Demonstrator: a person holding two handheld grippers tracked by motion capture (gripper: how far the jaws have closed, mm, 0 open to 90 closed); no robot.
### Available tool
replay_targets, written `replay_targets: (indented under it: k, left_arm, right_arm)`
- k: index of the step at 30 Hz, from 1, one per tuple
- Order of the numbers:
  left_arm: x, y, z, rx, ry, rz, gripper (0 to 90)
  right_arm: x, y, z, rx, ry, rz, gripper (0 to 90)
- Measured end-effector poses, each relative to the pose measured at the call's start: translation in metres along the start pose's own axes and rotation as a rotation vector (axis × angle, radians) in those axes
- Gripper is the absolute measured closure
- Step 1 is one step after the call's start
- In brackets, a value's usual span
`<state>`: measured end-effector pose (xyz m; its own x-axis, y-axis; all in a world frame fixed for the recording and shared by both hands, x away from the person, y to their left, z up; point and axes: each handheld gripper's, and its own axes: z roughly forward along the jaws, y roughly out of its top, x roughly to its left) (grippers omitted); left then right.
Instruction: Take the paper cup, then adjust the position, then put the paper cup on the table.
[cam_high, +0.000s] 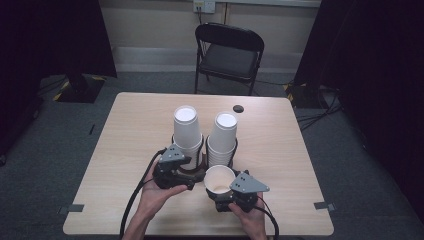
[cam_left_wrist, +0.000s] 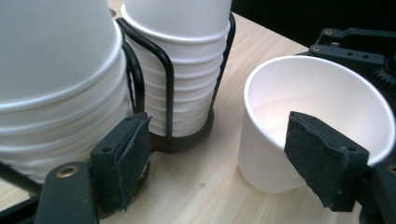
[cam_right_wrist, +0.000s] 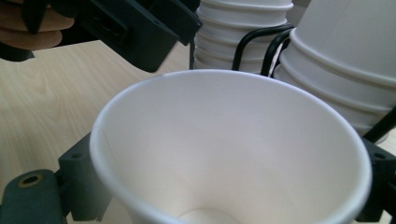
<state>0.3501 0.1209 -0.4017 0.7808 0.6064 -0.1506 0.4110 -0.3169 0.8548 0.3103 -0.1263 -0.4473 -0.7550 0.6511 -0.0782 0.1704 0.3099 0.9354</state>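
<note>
Two stacks of upside-down white paper cups, the left stack (cam_high: 186, 127) (cam_left_wrist: 56, 84) and the right stack (cam_high: 223, 132) (cam_left_wrist: 182, 70), stand in a black wire holder (cam_high: 202, 160) (cam_left_wrist: 166, 79) mid-table. A single upright white cup (cam_high: 219, 179) (cam_left_wrist: 317, 93) (cam_right_wrist: 224, 140) sits just in front of the right stack, and my right gripper (cam_high: 222, 192) (cam_right_wrist: 229, 186) is shut on it from the near side. My left gripper (cam_high: 192, 172) (cam_left_wrist: 219, 158) is open. One of its jaws is by the left stack's base and the other is in front of the single cup's rim.
The light wood table (cam_high: 140, 125) has free room left, right and behind the holder. A small dark round disc (cam_high: 238, 108) lies near the far edge. A black folding chair (cam_high: 230, 52) stands beyond the table. Cables run on the floor at right.
</note>
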Motion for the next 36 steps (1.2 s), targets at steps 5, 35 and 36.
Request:
replay_targets:
  k: [5, 35, 36]
  left_arm:
    - [0.004, -0.008, -0.005, -0.022, 0.009, -0.005, 19.6]
    - [0.025, -0.084, -0.010, -0.184, 0.182, -0.053, 15.5]
    - [0.025, -0.086, -0.009, -0.179, 0.189, -0.052, 15.5]
  right_arm:
    - [-0.004, 0.001, -0.003, -0.013, -0.013, 0.027, 10.4]
    - [-0.054, -0.005, -0.026, -0.035, -0.123, 0.177, 10.3]
    - [-0.056, -0.005, -0.027, -0.040, -0.129, 0.184, 10.4]
